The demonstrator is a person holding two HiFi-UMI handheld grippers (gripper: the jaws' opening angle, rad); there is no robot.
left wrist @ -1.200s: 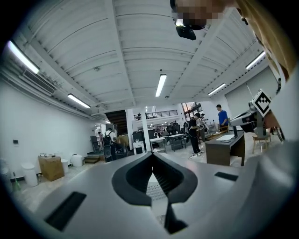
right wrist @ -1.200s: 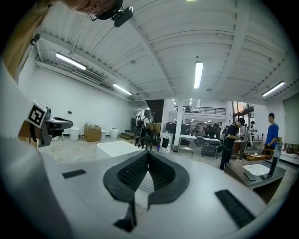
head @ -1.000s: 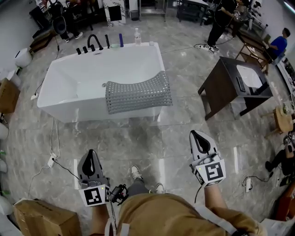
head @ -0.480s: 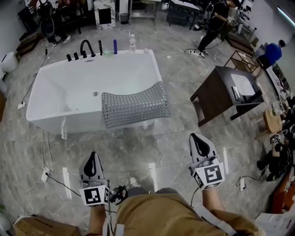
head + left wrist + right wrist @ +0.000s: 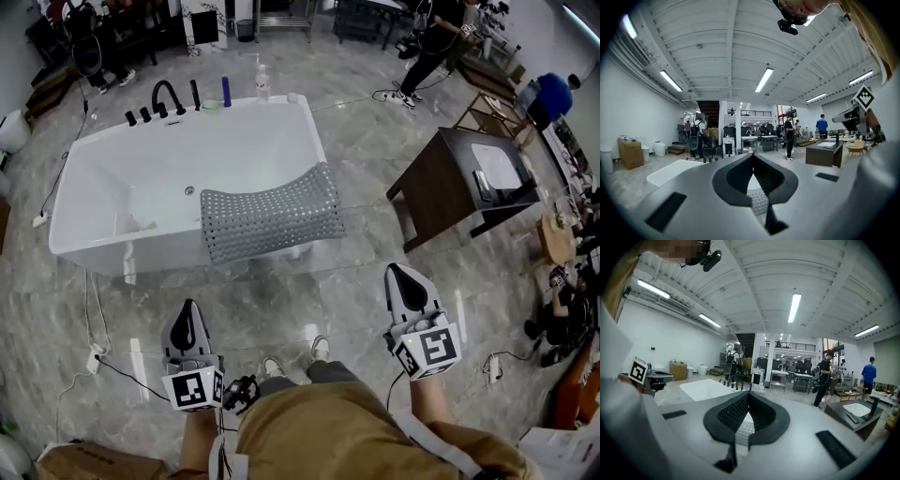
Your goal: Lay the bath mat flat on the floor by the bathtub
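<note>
The grey, dotted bath mat (image 5: 272, 211) hangs over the near rim of the white bathtub (image 5: 112, 187). Both grippers are held low in front of me, well short of the tub and pointing toward it. My left gripper (image 5: 190, 307) is shut with nothing in it, and so is my right gripper (image 5: 399, 272). In the left gripper view the jaws (image 5: 753, 155) meet at the tip, and a strip of the mat (image 5: 758, 202) shows through the gap. The right gripper view shows the same: shut jaws (image 5: 748, 393), the mat (image 5: 743, 430) and the tub (image 5: 701, 387) beyond.
A dark vanity table (image 5: 441, 187) with a white basin stands right of the tub. Black taps (image 5: 164, 94) and bottles (image 5: 258, 80) line the tub's far rim. Cables (image 5: 94, 328) run over the marble floor at left. A cardboard box (image 5: 84, 459) lies at the lower left. People stand at the back (image 5: 427, 42).
I have stepped closer to the tub, with one shoe forward. Both gripper views have tipped down from the ceiling, so the tub and mat now show. Both grippers stay shut.
</note>
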